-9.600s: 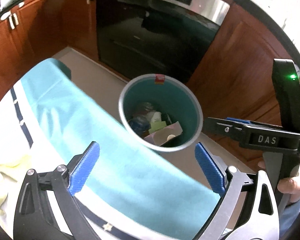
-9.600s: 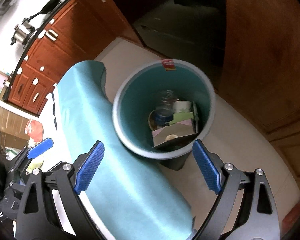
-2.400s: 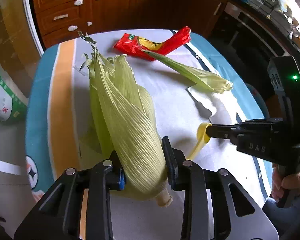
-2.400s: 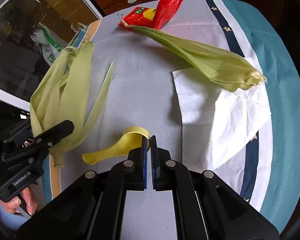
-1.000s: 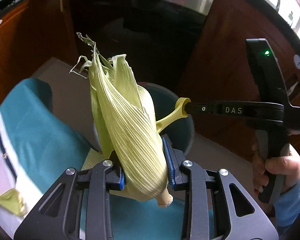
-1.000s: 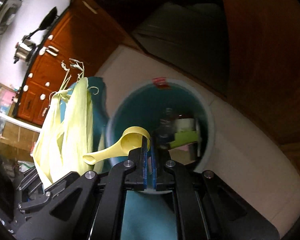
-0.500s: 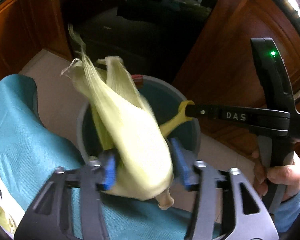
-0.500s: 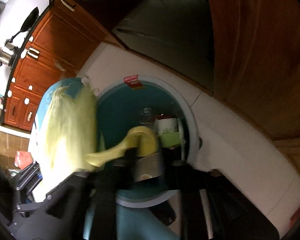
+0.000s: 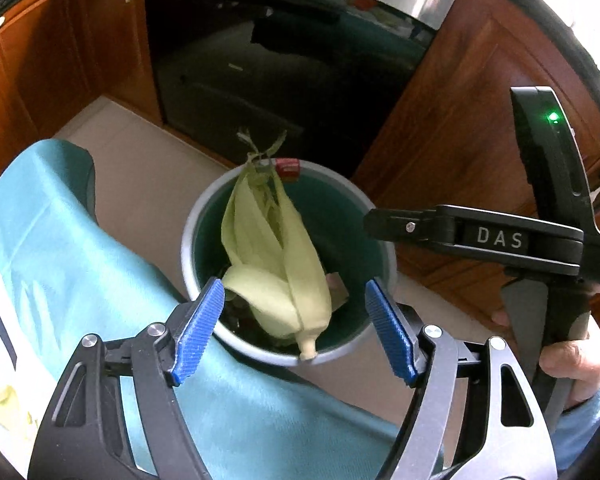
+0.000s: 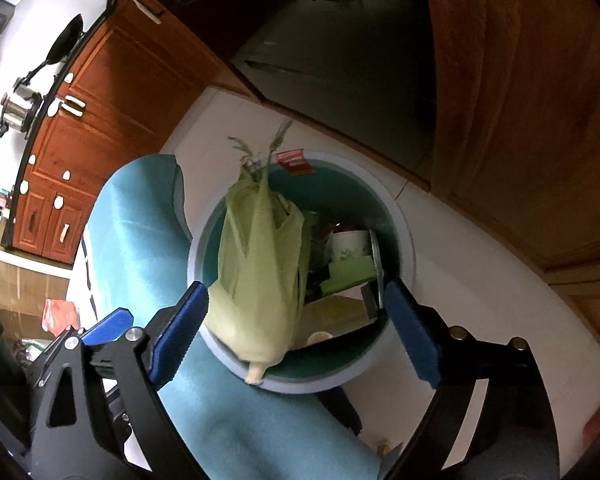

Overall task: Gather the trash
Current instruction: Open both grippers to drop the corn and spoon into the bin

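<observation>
The left gripper (image 9: 294, 324) has its jaws wide apart. They have just been opening, and nothing is pressed between them. The corn husk (image 9: 276, 276) is loose now. It hangs in the air over the trash bin (image 9: 204, 216), stem end down, with its thin dry tips pointing up. It touches neither blue pad.

The right gripper (image 10: 296, 332) has its jaws wide apart too. They also have just been opening, and they hold nothing. From this side the corn husk (image 10: 260, 280) shows just beside the left blue pad, over the near rim of the trash bin (image 10: 404, 240).

Inside the bin lie a white cup (image 10: 350, 246), a green card (image 10: 350, 274) and other scraps. A small red tag (image 10: 294, 162) sits on the far rim.

The bin stands on the pale floor (image 9: 148, 168), right next to the desk with its teal cloth (image 9: 80, 264). A hand (image 9: 572, 364) in a blue sleeve holds the right gripper's handle. Behind the bin are a dark oven (image 9: 284, 64) and brown wood cabinets (image 9: 456, 128). A steel pot (image 10: 18, 108) stands far off on the stove.
</observation>
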{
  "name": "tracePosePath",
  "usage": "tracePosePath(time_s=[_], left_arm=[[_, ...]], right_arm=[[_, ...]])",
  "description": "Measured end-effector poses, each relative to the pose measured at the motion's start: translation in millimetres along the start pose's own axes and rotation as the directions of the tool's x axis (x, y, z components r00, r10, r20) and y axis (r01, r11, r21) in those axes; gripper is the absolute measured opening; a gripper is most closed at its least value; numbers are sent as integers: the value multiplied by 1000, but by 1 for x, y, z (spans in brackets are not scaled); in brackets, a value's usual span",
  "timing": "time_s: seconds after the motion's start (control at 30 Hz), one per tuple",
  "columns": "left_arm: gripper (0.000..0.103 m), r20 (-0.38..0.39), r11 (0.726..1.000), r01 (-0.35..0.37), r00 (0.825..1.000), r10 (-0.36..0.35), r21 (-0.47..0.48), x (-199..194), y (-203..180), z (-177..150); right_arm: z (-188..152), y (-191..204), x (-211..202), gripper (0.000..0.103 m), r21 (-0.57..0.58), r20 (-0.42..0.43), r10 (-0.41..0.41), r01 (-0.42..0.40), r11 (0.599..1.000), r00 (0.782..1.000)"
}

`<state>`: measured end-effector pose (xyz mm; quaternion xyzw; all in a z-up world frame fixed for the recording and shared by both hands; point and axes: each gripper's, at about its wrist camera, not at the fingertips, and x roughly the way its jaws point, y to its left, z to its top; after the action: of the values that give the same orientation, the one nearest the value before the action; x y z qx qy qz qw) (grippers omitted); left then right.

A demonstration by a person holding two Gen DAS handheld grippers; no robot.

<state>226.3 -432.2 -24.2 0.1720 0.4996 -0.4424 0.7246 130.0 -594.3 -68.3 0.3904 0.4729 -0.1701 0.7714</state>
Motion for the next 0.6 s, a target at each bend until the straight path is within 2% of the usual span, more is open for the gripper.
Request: tracePosePath(time_s=[0.37,0.6], left_arm=[[74,67,999,-8,998,10,-31,-53,13,-19],[74,112,994,-78,990,86,-75,-95,49,-47]], right_arm=[[-15,34,-29,87,-56,28,7,-5,998,1000],[-34,81,-31,87,-134,5,23,-22,991,1000]])
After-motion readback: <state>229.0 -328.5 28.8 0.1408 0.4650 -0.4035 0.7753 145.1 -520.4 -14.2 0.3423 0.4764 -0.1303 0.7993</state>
